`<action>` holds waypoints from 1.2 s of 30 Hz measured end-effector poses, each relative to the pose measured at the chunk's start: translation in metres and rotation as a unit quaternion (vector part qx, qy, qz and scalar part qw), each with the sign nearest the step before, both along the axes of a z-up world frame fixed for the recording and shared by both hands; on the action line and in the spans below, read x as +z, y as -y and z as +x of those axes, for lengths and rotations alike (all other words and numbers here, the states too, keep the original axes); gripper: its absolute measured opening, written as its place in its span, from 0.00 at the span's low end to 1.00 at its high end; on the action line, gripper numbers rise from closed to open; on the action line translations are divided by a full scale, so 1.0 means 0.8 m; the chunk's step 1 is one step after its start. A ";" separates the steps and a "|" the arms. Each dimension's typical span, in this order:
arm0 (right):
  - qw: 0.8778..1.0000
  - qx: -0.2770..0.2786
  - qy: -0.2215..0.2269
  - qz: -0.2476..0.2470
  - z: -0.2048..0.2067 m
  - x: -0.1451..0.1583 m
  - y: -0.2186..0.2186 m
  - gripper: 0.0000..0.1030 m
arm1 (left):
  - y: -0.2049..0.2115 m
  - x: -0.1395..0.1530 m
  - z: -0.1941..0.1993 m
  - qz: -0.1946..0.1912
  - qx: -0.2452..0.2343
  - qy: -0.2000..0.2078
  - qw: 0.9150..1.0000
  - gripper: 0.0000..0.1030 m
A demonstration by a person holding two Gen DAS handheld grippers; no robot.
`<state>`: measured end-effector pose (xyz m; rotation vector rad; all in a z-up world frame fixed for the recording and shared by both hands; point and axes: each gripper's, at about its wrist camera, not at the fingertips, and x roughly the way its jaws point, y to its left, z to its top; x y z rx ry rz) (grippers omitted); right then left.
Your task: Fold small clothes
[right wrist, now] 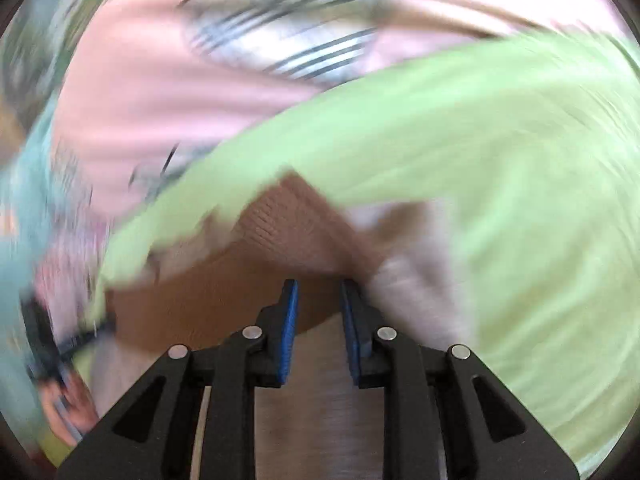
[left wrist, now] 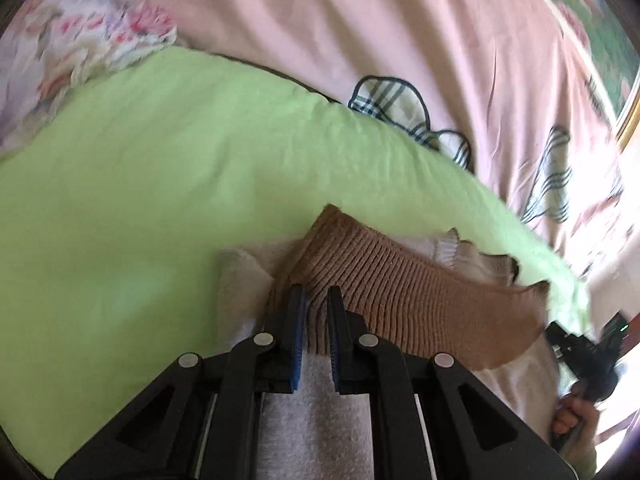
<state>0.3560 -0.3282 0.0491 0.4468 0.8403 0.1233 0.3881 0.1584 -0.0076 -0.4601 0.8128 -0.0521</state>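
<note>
A small brown ribbed garment is seen draped over a green cloth on the bed, its edge pinched by the left tongs and seemingly by the right tongs, the fold judged barely begun.

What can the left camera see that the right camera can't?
Only the left wrist view shows the flowery cloth and the brown band's knit ribs sharply. Only the right wrist view shows pale blue cloth; it is blurry. Both show the green mat, pink sheet, and each camera's own gripper around the brown band.
</note>
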 end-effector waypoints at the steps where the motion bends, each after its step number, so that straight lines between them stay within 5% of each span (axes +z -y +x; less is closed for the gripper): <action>1: 1.000 -0.007 0.003 0.015 -0.005 0.000 0.010 0.22 | 0.000 0.000 -0.005 0.001 0.002 0.001 1.000 0.10; 8: 1.000 -0.015 0.006 0.010 -0.054 0.015 0.025 0.23 | 0.010 0.018 -0.080 0.030 -0.001 0.006 1.000 0.13; 21: 0.998 0.054 -0.013 0.019 -0.192 0.014 -0.045 0.27 | 0.062 -0.001 -0.263 -0.043 -0.040 -0.017 0.998 0.23; 25: 0.998 0.059 -0.002 0.022 -0.230 0.014 -0.065 0.40 | 0.068 -0.014 -0.294 -0.051 -0.041 -0.028 0.997 0.28; 36: 0.995 0.089 -0.009 0.034 -0.290 0.009 -0.093 0.41 | 0.060 -0.046 -0.331 -0.114 -0.018 -0.036 0.993 0.44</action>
